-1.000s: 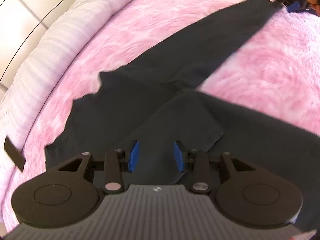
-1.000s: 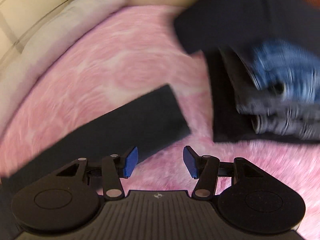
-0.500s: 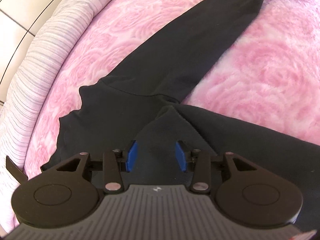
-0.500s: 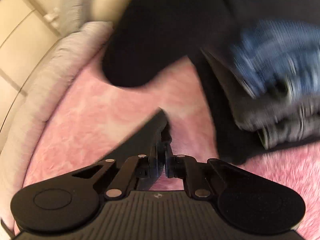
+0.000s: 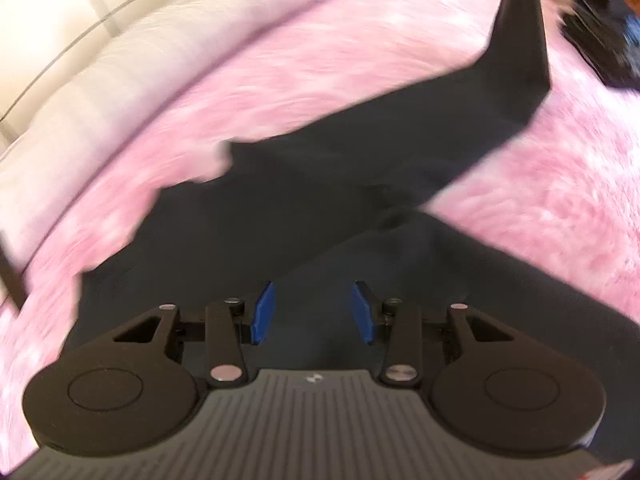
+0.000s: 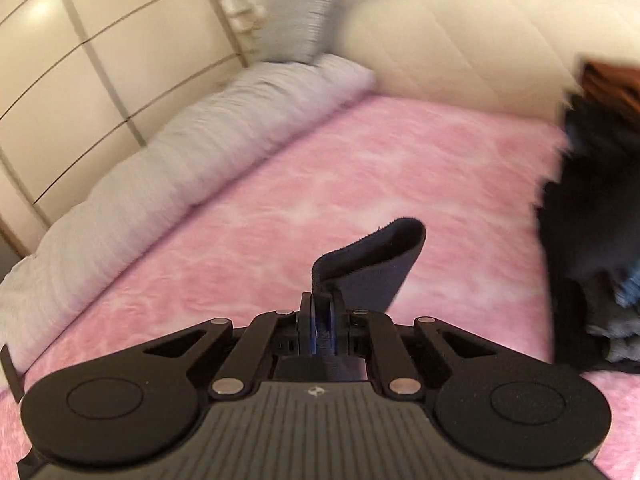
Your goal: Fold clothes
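R tongs (image 6: pixel 321 328) now raised, clamping black sleeve (image 6: pixel 372 276), L tongs (image 5: pixel 313 312) part-open, empty.

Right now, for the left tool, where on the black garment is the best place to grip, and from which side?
Probably the raised ridge of the black garment just ahead of the left tool. Come from above, pads either side: elsewhere the cloth lies flat on the pink blanket.

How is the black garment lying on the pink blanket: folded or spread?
Mostly spread: the black garment lies flat, one end lifted by the right gripper.
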`<control>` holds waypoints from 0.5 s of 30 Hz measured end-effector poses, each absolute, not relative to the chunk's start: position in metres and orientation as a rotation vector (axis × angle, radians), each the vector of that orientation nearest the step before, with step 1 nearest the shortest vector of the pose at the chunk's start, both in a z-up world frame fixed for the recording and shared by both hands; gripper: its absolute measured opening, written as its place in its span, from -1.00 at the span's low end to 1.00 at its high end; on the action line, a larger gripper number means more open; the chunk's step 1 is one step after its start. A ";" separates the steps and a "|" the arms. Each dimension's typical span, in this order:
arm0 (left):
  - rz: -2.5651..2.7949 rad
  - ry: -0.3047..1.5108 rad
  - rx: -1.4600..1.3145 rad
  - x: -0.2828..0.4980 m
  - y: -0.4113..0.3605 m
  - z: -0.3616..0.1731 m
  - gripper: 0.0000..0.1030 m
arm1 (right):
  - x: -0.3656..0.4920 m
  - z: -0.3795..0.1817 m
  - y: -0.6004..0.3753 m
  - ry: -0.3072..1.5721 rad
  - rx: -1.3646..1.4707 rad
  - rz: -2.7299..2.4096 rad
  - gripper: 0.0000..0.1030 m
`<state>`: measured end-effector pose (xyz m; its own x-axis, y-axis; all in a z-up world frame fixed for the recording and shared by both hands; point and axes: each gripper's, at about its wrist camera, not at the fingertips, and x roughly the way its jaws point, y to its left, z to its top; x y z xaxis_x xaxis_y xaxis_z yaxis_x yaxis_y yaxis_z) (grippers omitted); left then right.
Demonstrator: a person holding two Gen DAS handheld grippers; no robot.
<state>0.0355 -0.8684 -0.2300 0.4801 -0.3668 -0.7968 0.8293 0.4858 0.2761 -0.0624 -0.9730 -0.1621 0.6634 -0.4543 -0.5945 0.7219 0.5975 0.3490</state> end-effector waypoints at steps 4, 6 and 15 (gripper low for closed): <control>-0.660 0.771 0.660 0.052 -0.780 -0.207 -0.25 | 0.016 -0.132 -0.881 0.470 0.467 -0.447 -0.79; -0.586 0.792 0.647 0.058 -0.733 -0.201 -0.24 | 0.057 -0.124 -0.818 0.473 0.383 -0.243 -0.79; -0.429 0.897 0.614 0.067 -0.579 -0.215 -0.19 | 0.156 -0.217 -0.579 0.743 0.135 0.382 -0.87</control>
